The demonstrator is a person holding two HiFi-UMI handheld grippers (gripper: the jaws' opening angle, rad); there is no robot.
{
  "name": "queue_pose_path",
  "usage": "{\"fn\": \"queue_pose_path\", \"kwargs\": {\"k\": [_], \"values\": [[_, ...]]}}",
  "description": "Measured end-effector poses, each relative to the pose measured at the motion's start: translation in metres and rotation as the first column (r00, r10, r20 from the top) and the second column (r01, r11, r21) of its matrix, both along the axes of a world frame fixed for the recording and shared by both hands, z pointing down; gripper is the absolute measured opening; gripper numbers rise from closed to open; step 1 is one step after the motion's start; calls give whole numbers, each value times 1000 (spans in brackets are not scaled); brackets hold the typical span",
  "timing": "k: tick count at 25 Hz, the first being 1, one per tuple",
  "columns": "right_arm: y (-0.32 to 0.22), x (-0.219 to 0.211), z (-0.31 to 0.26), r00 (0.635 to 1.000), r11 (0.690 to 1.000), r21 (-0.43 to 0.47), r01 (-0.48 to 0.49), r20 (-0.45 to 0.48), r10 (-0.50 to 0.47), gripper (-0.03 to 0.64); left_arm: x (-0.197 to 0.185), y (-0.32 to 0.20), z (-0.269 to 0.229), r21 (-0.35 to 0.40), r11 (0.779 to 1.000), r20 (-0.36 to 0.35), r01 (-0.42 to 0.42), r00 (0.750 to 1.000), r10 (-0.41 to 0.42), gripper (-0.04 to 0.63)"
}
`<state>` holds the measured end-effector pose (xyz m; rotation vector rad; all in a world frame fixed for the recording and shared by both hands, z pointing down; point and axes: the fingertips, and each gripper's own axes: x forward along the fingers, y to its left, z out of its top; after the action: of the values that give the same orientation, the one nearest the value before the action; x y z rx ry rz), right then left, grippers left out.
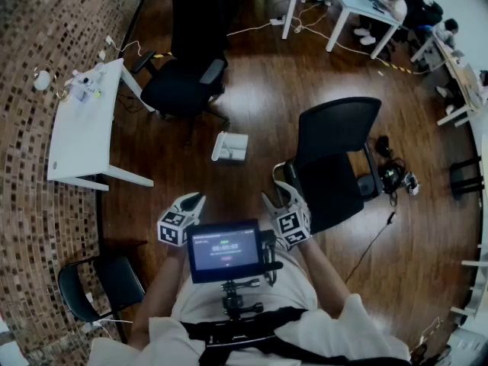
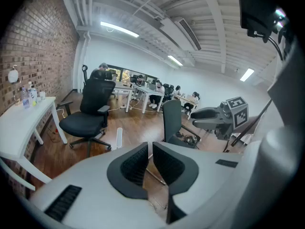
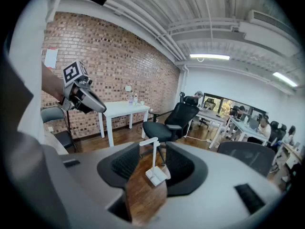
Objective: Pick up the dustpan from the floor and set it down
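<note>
Dustpan [image 1: 229,146] is on the wood floor [image 1: 259,90], handle upright, between two black office chairs [image 1: 183,86], well ahead of both my hand-held grippers. Right hand-held gripper [image 1: 278,194]: jaws wide apart, nothing held; the dustpan shows in the gap, well apart from the jaws. Left hand-held gripper [image 1: 195,199]: jaws almost together, empty. White desk [image 1: 76,132] stands to my left against the brick wall [image 1: 38,52].

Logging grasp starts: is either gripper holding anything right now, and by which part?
Nothing is held. The left gripper and right gripper are both empty; the dustpan sits untouched on the floor ahead.
</note>
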<state>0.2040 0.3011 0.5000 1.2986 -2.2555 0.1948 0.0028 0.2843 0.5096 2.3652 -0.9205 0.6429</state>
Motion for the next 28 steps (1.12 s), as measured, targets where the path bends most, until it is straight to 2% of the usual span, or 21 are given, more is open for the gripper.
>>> {"fn": "queue_pose_path", "kwargs": {"k": [11, 18, 22, 25, 28], "values": [[7, 27, -5, 1000, 1000, 8, -29, 5, 29, 183, 14, 14, -3, -7, 1000, -4, 3, 1000, -3, 23], [-2, 24, 4, 1000, 1000, -4, -13, -4, 13, 183, 2, 5, -2, -2, 1000, 4, 27, 1000, -27, 23], [-3, 4, 8, 1000, 999, -46, 14, -11, -15, 183, -12, 13, 3, -53, 998, -1, 45, 999, -45, 23], [14, -5, 8, 999, 993, -114, 40, -30, -44, 183, -7, 30, 6, -108, 993, -39, 50, 998, -54, 23], [26, -18, 25, 998, 988, -145, 48, -35, -53, 183, -15, 28, 14, -119, 993, -43, 29, 999, -34, 23]]}}
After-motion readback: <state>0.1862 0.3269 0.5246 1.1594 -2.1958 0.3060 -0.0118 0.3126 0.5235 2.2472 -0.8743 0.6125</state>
